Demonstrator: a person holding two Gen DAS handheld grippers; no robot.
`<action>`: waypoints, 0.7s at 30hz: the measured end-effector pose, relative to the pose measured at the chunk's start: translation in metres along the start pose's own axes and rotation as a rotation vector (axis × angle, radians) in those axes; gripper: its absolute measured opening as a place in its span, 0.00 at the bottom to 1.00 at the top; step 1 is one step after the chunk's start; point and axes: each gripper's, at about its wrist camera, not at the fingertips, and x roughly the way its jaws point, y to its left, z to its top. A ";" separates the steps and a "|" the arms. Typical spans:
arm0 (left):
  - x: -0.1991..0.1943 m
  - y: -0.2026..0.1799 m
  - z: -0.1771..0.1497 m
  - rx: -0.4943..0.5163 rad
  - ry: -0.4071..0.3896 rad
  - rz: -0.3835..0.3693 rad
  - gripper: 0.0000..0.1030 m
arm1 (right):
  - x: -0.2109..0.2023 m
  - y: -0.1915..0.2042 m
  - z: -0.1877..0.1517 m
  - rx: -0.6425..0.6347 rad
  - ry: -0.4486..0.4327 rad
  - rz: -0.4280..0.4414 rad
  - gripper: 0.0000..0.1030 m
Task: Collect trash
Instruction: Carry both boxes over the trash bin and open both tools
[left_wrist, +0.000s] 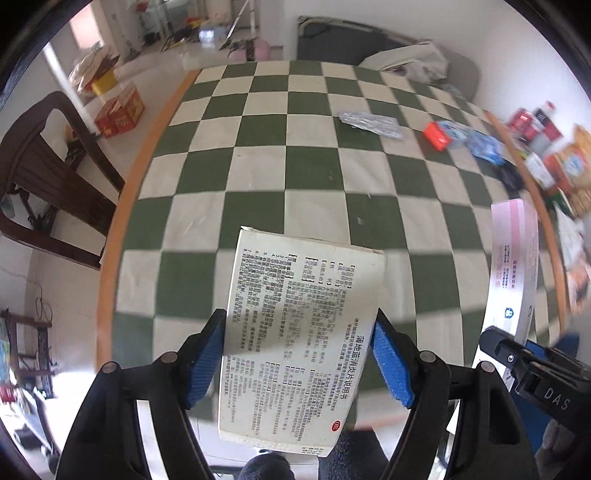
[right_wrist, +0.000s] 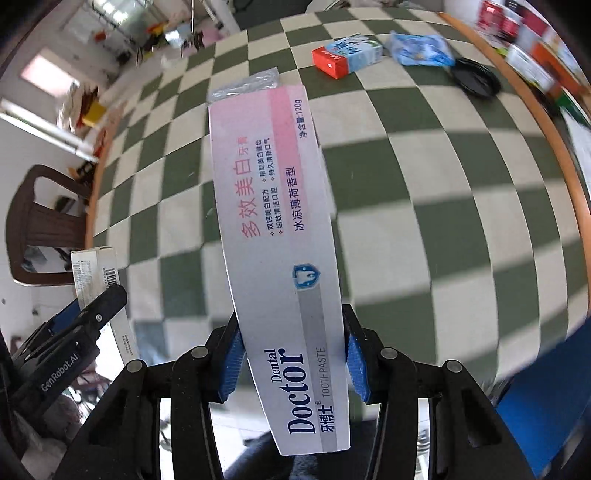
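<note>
My left gripper (left_wrist: 299, 325) is shut on a white medicine box (left_wrist: 295, 332) printed with black text, held above the near edge of the checked table (left_wrist: 258, 166). My right gripper (right_wrist: 293, 325) is shut on a pink and white toothpaste box (right_wrist: 273, 221), also held above the table. Each gripper shows in the other's view: the right one with its toothpaste box at the right (left_wrist: 513, 269), the left one with its medicine box at the left (right_wrist: 96, 269). On the table lie a clear plastic wrapper (left_wrist: 369, 123), a red and blue carton (right_wrist: 345, 55) and a blue packet (right_wrist: 421, 50).
A black lid (right_wrist: 476, 77) lies near the table's right edge. A dark wooden chair (left_wrist: 48, 177) stands left of the table. Red boxes (left_wrist: 120, 110) sit on the floor beyond it. Boxes and packets (left_wrist: 554, 158) are piled past the right edge.
</note>
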 end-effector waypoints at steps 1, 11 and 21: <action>-0.010 0.006 -0.015 0.021 -0.009 -0.011 0.71 | -0.009 0.003 -0.024 0.017 -0.020 0.003 0.48; -0.029 0.049 -0.129 0.043 0.072 -0.081 0.71 | -0.031 0.029 -0.201 0.094 -0.038 0.033 0.48; 0.061 0.061 -0.229 -0.082 0.272 -0.147 0.71 | 0.054 0.009 -0.311 0.067 0.141 0.042 0.48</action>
